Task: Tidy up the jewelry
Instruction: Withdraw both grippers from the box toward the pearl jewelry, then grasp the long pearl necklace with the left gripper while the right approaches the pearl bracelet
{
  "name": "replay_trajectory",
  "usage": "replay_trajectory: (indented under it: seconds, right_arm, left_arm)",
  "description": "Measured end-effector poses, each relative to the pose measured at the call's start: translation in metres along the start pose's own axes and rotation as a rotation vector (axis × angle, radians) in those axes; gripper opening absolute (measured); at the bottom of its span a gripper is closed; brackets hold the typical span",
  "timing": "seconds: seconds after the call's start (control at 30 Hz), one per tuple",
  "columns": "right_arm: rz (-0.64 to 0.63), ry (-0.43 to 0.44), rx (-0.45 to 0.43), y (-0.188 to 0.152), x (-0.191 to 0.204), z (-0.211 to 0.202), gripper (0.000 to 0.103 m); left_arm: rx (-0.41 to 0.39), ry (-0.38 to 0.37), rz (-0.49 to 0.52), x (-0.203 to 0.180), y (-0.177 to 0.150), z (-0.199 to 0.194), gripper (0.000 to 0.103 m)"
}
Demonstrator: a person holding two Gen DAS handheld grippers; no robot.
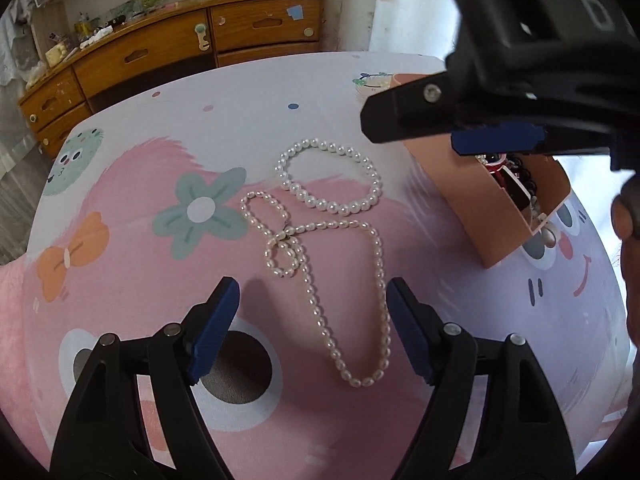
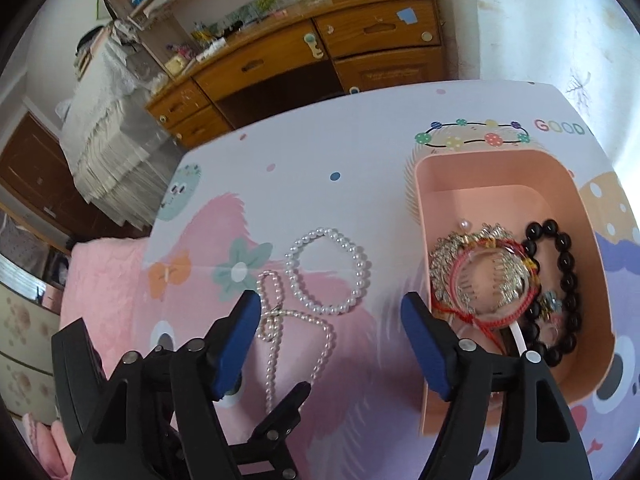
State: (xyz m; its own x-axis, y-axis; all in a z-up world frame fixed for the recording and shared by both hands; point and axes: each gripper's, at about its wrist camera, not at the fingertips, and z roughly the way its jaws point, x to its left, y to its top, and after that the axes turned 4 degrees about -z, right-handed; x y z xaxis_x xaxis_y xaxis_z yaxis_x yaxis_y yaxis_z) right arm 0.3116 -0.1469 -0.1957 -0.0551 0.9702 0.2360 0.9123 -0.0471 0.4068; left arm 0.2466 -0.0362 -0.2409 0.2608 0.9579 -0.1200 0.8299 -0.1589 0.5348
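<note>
A long pearl necklace (image 1: 344, 320) lies looped on the cartoon-print tablecloth (image 1: 120, 184). My left gripper (image 1: 312, 284) hangs over it, open, with the necklace's lower loop showing between the fingers and the pads off it. A round pearl bracelet (image 1: 332, 176) lies just beyond. A pink box (image 2: 424, 200) at the right holds a black bead bracelet (image 2: 560, 280), a red cord bracelet (image 2: 476, 308) and a silver crystal piece (image 2: 444, 264). My right gripper (image 2: 330, 300) is open and empty between the pearl bracelet (image 2: 328, 272) and the box, its right finger in front of the box's left wall.
A wooden desk with drawers (image 2: 320, 52) stands past the table's far edge. A bed with a pink cover (image 2: 104, 280) lies to the left. A person's hand (image 1: 628, 216) shows at the right edge. The two grippers sit close together, the right one (image 1: 412, 132) above the box (image 1: 500, 208).
</note>
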Motion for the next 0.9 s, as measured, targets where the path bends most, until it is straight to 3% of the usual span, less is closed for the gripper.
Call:
replay_trajectory:
  seconds: [0.3, 0.4, 0.47, 0.53, 0.6, 0.67, 0.77, 0.9]
  right_arm:
    - [-0.231, -0.034, 0.103, 0.022, 0.015, 0.041, 0.079]
    - [-0.277, -0.048, 0.139, 0.026, 0.018, 0.054, 0.079]
    - [-0.305, -0.048, 0.158, 0.027, 0.02, 0.061, 0.079]
    - [-0.341, -0.055, 0.177, 0.028, 0.022, 0.067, 0.079]
    - [-0.369, -0.063, 0.179, 0.026, 0.025, 0.071, 0.081]
    - [-0.389, -0.068, 0.192, 0.026, 0.029, 0.076, 0.082]
    - [-0.4, -0.08, 0.211, 0.024, 0.032, 0.082, 0.082]
    - [-0.405, -0.104, 0.225, 0.024, 0.036, 0.089, 0.082]
  left_arm:
    - [-0.076, -0.022, 0.075, 0.007, 0.007, 0.014, 0.074]
    - [-0.069, -0.049, 0.054, 0.008, 0.013, 0.018, 0.071]
    - [-0.076, -0.059, 0.043, 0.01, 0.015, 0.018, 0.064]
    - [-0.081, -0.012, 0.078, 0.01, 0.016, 0.02, 0.047]
    - [-0.083, -0.026, 0.089, 0.012, 0.019, 0.021, 0.036]
    - [-0.085, -0.026, 0.087, 0.015, 0.02, 0.021, 0.017]
    - [-0.08, -0.028, 0.104, 0.019, 0.021, 0.02, 0.008]
    - [-0.066, -0.012, 0.1, 0.026, 0.016, 0.016, 0.007]
